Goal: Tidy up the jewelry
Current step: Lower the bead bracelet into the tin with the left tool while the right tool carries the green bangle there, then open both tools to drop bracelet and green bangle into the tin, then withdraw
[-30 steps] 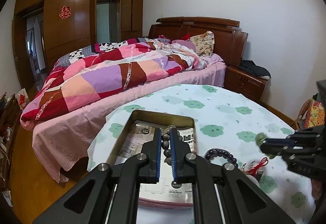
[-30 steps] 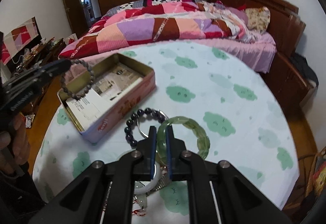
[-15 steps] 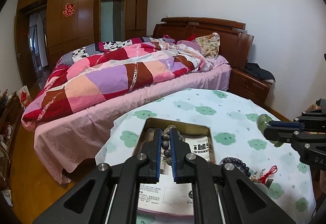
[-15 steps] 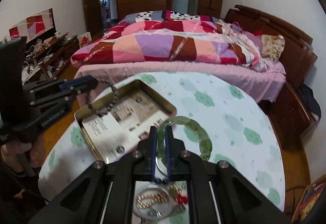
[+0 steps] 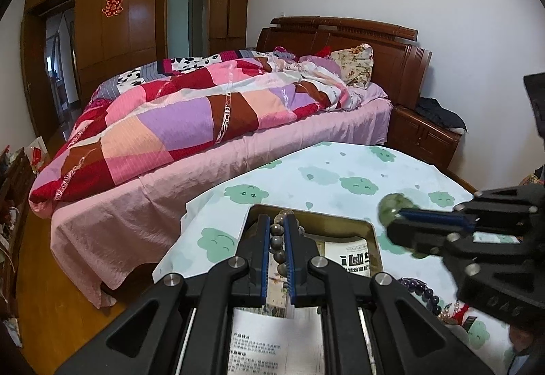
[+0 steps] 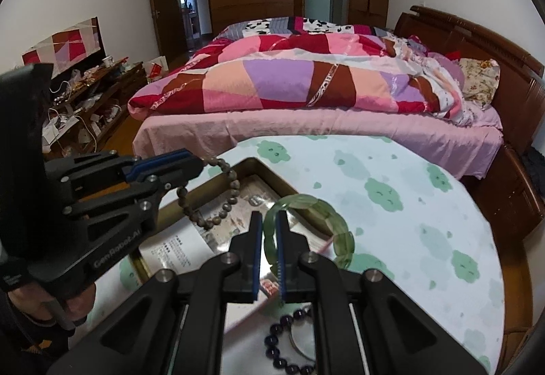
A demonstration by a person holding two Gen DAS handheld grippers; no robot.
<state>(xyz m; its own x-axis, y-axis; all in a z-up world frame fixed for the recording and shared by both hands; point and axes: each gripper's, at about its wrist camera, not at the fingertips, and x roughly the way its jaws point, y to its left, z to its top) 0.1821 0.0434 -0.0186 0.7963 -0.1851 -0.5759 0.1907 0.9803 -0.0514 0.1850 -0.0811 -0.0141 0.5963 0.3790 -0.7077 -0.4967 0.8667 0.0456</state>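
Observation:
My left gripper is shut on a brown bead bracelet, which hangs over the open gold tin; it also shows in the right wrist view under the left gripper. My right gripper is shut on a green jade bangle and holds it above the tin's right edge. The right gripper with the bangle shows at the right of the left wrist view. Printed paper lines the tin.
A dark bead bracelet and a thin ring lie on the round table's cloud-print cloth below my right gripper. A bed with a patchwork quilt stands behind the table. A cluttered low cabinet is at the left.
Both grippers have risen and come closer together over the tin. The green bangle has moved left from the pile of jewelry to above the tin's edge.

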